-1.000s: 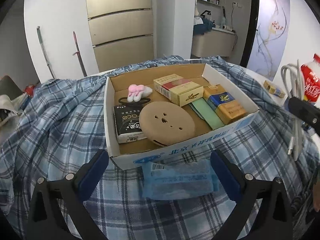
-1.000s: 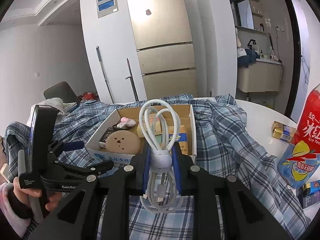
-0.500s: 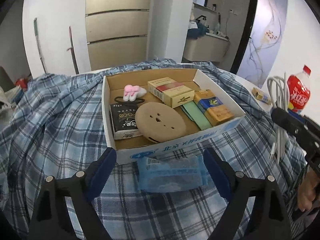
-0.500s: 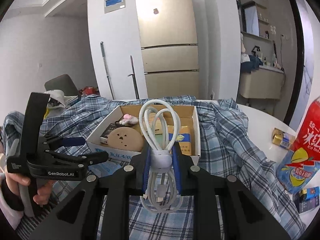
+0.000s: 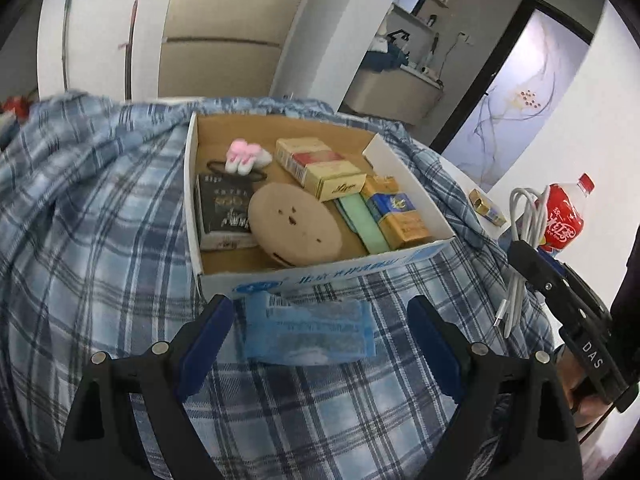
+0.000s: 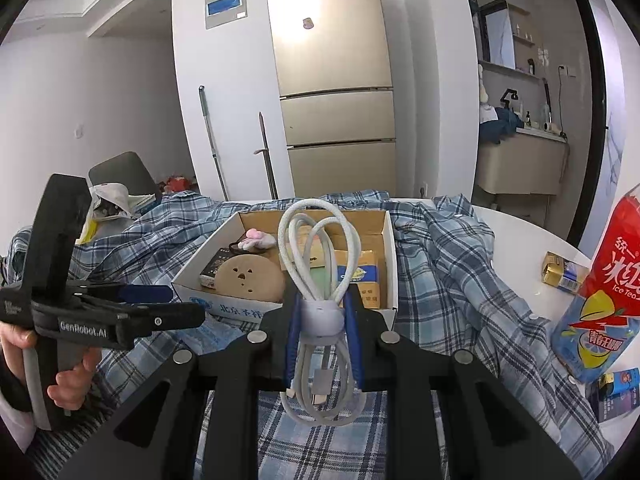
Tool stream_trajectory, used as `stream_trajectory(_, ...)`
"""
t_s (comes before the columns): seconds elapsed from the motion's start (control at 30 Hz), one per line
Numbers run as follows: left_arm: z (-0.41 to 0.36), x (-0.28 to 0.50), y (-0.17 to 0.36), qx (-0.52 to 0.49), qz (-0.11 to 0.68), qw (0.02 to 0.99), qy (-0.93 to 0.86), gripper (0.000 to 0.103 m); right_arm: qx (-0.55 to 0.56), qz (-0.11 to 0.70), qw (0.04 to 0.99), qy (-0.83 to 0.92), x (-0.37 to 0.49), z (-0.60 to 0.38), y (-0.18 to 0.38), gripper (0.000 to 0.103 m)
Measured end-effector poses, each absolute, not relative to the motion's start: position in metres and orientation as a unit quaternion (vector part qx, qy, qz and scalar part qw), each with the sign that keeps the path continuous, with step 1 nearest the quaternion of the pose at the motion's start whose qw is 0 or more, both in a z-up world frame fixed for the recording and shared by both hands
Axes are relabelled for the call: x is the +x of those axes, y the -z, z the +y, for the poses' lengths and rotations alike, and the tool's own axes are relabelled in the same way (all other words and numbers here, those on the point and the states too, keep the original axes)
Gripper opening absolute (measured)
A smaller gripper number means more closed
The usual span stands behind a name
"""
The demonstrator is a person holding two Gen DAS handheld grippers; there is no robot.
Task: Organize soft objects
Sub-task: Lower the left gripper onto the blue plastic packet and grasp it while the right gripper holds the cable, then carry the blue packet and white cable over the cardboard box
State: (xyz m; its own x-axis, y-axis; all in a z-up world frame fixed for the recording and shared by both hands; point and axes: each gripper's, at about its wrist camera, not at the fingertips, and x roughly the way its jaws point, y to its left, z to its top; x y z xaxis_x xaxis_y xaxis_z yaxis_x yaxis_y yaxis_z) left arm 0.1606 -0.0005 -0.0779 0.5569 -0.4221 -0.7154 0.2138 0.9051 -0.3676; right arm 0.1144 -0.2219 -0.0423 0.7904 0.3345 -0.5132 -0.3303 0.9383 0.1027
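A blue tissue pack (image 5: 306, 332) lies on the plaid cloth just in front of the open cardboard box (image 5: 320, 276). My left gripper (image 5: 320, 320) is open, its jaws standing either side of the pack without touching it. My right gripper (image 6: 322, 320) is shut on a coiled white cable (image 6: 318, 256), held upright above the cloth in front of the box (image 6: 384, 240). The cable also shows at the right of the left wrist view (image 5: 524, 216). The box holds a round tan pad (image 5: 294, 230), a pink hair clip (image 5: 242, 156) and several small packs.
A blue plaid cloth (image 5: 92, 240) covers the table. A red iced-tea bottle (image 6: 604, 304) stands at the right, with a small gold box (image 6: 560, 272) and a blue box (image 6: 616, 396) near it. A fridge and a chair stand behind.
The left gripper has moved forward and lower towards the tissue pack, which now lies between its jaws. The right gripper has kept hold of the cable with little movement.
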Motion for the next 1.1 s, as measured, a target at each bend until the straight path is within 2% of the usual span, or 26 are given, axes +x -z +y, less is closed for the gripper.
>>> stream_trajectory(0.23,-0.015,0.158,0.083,-0.079,0.442,0.876,0.174,0.091,0.003,0.276,0.945,-0.178,0.116,-0.221,0.043,0.02)
stream_trajectory(0.4,-0.044,0.149,0.083,0.02,0.414,0.9,0.137,0.091,0.004,0.278,0.944,-0.178,0.117,-0.221,0.044,0.02)
stream_trajectory(0.93,-0.059,0.159,0.108,0.043,0.458,0.878,0.134,0.091,0.009,0.285,0.942,-0.177,0.118,-0.222,0.046,0.02)
stream_trajectory(0.97,-0.058,0.159,0.108,0.043,0.457,0.878,0.133,0.087,0.008,0.285,0.942,-0.177,0.118,-0.222,0.046,0.02)
stream_trajectory(1.0,-0.058,0.158,0.106,0.045,0.451,0.882,0.128,0.075,0.008,0.285,0.942,-0.178,0.118,-0.222,0.046,0.02)
stream_trajectory(1.03,-0.058,0.157,0.103,0.047,0.444,0.886,0.123,0.071,0.008,0.285,0.942,-0.178,0.119,-0.222,0.046,0.02)
stream_trajectory(1.1,-0.057,0.153,0.099,0.047,0.431,0.893,0.123,0.069,0.008,0.284,0.942,-0.177,0.118,-0.222,0.046,0.02)
